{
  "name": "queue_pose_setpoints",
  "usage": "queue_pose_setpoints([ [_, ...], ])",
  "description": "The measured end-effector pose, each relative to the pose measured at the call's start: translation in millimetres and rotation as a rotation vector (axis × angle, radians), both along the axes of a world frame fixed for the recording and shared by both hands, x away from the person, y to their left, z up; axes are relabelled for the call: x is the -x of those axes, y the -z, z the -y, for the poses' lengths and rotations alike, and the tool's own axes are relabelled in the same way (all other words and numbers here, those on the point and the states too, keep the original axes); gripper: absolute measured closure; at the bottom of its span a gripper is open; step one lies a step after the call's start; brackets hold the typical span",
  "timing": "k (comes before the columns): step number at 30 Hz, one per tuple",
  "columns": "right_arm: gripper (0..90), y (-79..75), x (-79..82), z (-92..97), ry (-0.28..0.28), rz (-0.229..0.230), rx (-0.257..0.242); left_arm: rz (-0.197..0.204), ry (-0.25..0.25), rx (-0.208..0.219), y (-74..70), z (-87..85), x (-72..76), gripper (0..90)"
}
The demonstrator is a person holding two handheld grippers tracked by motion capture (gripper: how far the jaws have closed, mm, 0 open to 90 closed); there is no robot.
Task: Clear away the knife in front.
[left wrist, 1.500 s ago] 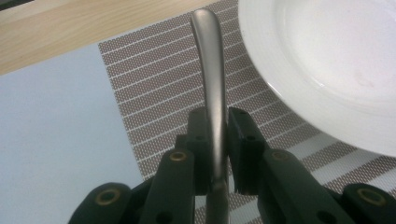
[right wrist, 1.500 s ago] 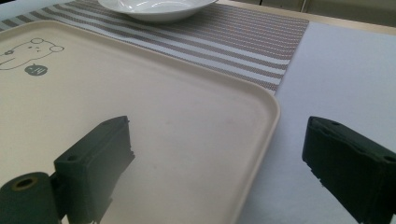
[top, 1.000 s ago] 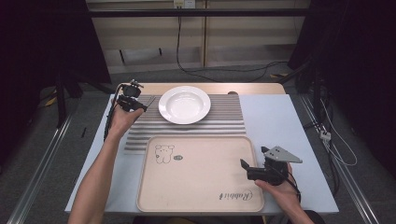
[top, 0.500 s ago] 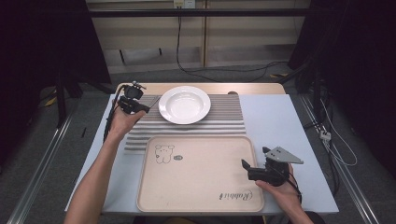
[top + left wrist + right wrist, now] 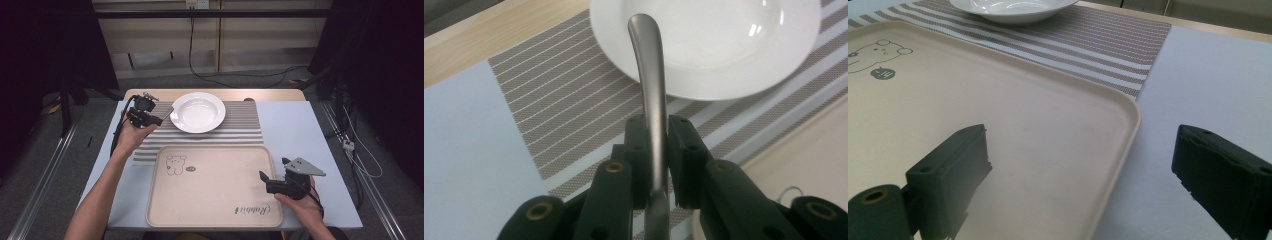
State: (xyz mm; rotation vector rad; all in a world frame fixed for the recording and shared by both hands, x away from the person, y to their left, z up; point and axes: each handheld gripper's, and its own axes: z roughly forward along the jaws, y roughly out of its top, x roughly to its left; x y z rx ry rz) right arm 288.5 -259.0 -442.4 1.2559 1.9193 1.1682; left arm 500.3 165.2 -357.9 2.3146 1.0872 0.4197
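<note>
Table (image 5: 300,125): pale blue top with a wooden strip along its far edge.

Placemat (image 5: 240,125): striped grey and white, laid at the far middle of the table, touching the wooden strip.

Plate (image 5: 198,112): white, deep, empty, on the left part of the placemat.

Tray (image 5: 215,200): beige, rounded corners, bear drawing near its far left corner, lettering near its near right corner. It lies at the near middle of the table, its far edge over the near edge of the placemat.

Left gripper (image 5: 159,119): held above the left end of the placemat, just beside the plate. Jaws closed on a metal utensil handle (image 5: 650,95); the handle's curved end reaches over the plate's left rim. The utensil's working end is hidden.

Right gripper (image 5: 263,181): held over the tray's right edge, toward the near right corner. Jaws wide apart, nothing between them; one jaw over the tray, the other over the bare table.
</note>
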Motion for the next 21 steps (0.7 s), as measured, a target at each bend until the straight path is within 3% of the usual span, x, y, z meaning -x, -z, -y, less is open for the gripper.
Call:
queue_pose_setpoints([
  [6, 8.1, 0.0, -0.1, 0.6, 0.001, 0.003, 0.001, 0.011, 0.031, 0.005, -2.2, 7.8, 12.7, 80.0],
  [9, 8.1, -0.1, 0.1, 0.3, 0.002, 0.005, 0.003, 0.004, 0.029, -0.013, -2.3, 12.2, 18.4, 80.0],
  [14, 8.1, -0.2, 0.2, 0.5, 0.002, 0.007, 0.003, -0.003, 0.042, 0.003, 0.3, 15.9, 25.0, 80.0],
  [17, 8.2, -0.1, 0.2, 0.3, 0.003, 0.004, 0.003, -0.007, 0.052, -0.02, 2.0, 19.2, 29.6, 80.0],
  [21, 8.1, 0.0, 0.0, 0.1, 0.003, 0.004, 0.005, -0.006, 0.065, -0.012, 2.9, 23.0, 36.4, 80.0],
])
